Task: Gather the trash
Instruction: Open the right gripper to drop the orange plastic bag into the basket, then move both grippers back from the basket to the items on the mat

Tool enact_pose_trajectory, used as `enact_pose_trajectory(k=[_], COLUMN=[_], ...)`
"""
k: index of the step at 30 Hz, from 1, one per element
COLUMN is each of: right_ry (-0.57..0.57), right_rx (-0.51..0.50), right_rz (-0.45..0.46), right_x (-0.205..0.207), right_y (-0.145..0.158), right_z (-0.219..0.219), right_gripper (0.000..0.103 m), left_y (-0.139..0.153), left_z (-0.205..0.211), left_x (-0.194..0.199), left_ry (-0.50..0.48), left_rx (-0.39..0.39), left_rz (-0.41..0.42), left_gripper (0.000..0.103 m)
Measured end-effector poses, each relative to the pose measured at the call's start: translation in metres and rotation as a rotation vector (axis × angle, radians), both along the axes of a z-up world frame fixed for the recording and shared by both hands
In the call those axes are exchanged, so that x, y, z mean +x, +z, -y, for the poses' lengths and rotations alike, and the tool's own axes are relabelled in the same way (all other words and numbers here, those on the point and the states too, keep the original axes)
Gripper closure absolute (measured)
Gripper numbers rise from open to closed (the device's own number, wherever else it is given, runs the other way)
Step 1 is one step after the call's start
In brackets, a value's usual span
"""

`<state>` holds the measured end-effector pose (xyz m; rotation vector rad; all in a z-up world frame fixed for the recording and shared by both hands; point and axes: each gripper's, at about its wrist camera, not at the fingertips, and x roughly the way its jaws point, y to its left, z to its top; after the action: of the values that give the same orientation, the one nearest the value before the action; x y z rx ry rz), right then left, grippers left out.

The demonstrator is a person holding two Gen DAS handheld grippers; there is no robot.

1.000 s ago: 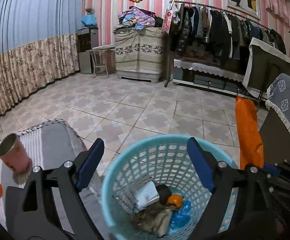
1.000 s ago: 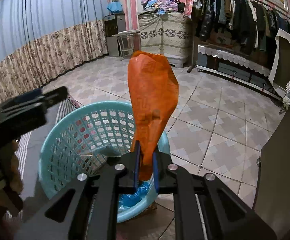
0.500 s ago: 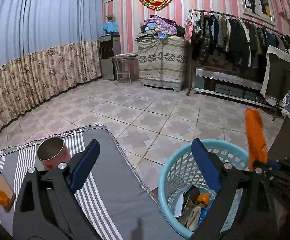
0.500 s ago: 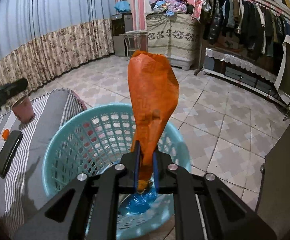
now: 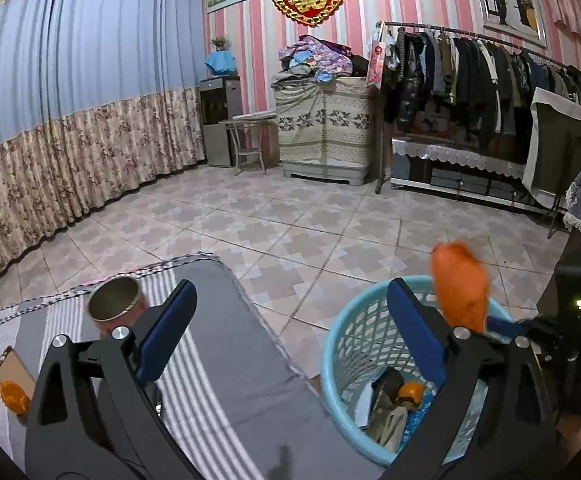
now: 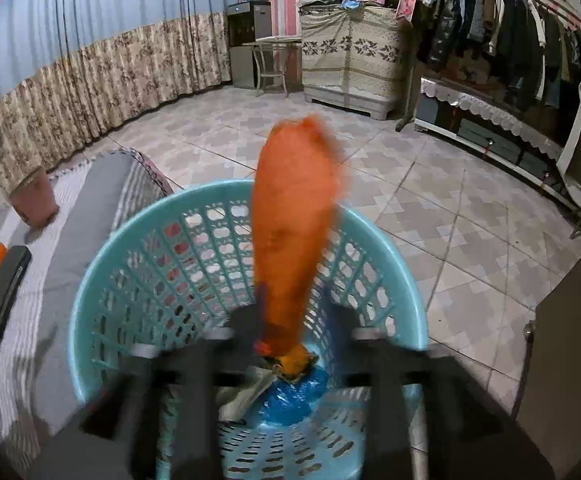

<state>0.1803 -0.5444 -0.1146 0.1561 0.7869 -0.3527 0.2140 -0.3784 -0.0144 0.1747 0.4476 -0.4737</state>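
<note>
Both tools appear, each best in its own camera. In the right wrist view the right tool (image 6: 290, 320) is blurred and hangs over the turquoise basket (image 6: 102, 256); its jaws have just been opening and now stand apart, with the orange wrapper (image 6: 294, 224) upright between them, its lower end at the basket's mouth. Whether a pad touches the wrapper cannot be told through the blur. Below it, inside the basket, lie a blue bag (image 6: 294, 396), a pale crumpled paper (image 6: 246, 392) and an orange scrap (image 6: 294, 362).

From the left wrist view comes what that one cannot give: the left tool (image 5: 286, 328) with its blue pads (image 5: 166, 332) spread wide and nothing between them, one finger over the striped bed cover (image 5: 226, 364), the other over the basket (image 5: 342, 344). Its jaws too have just been widening. Here the wrapper (image 5: 460, 288) is seen from the side, rising above the basket's far rim, with the dark body of the right tool just beside it at the right edge.

On the bed cover stands a pink cup (image 5: 116, 306), open at the top; nearer the left edge lies a phone (image 5: 14, 372) with an orange piece (image 5: 12, 396) on it. Only the right view shows a long black case (image 6: 4, 296) lying on the cover.
</note>
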Motion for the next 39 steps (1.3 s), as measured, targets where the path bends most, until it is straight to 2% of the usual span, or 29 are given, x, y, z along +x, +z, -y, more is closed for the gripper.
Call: enact_pose_trajectory(k=[1, 3, 5, 8, 13, 20, 24, 28, 39], right_ry=[-0.006, -0.013, -0.019, -0.037, -0.017, 0.066, 0.120, 0.142, 0.173], right_rx=[-0.007, -0.027, -0.033, -0.055, -0.111, -0.091, -0.092, -0.074, -0.051], right_rz=[-0.006, -0.002, 0.010, 0.070, 0.168, 0.264, 0.290, 0.298, 0.282], right_x=[-0.001, -0.004, -0.008, -0.019, -0.033, -0.042, -0.039, -0.029, 0.001], right_y=[-0.001, 0.001, 0.004, 0.019, 0.055, 0.091, 0.105, 0.105, 0.083], right_z=[-0.001, -0.004, -0.006, -0.011, -0.039, -0.086, -0.121, -0.147, -0.199], right_gripper=[0.037, 0.037, 0.029, 0.020, 0.013, 0.012, 0.012, 0.012, 0.012], left_y=[0.000, 0.002, 0.005, 0.010, 0.019, 0.027, 0.025, 0.021, 0.016], left_z=[-0.003, -0.012, -0.021, -0.042, -0.074, -0.129, -0.162, -0.192, -0.258], left_x=[-0.001, -0.002, -0.002, -0.002, -0.002, -0.013, -0.009, -0.002, 0.027], left_ry=[0.003, 0.015, 0.027, 0.051, 0.084, 0.132, 0.151, 0.185, 0.255], left_rx=[-0.001, -0.003, -0.008, -0.028, -0.046, -0.047, -0.069, -0.043, -0.052], left_rz=[0.001, 0.000, -0.001, -0.001, 0.004, 0.027, -0.003, -0.001, -0.015], left_gripper=[0.009, 0.009, 0.009, 0.009, 0.008, 0.006, 0.006, 0.006, 0.006])
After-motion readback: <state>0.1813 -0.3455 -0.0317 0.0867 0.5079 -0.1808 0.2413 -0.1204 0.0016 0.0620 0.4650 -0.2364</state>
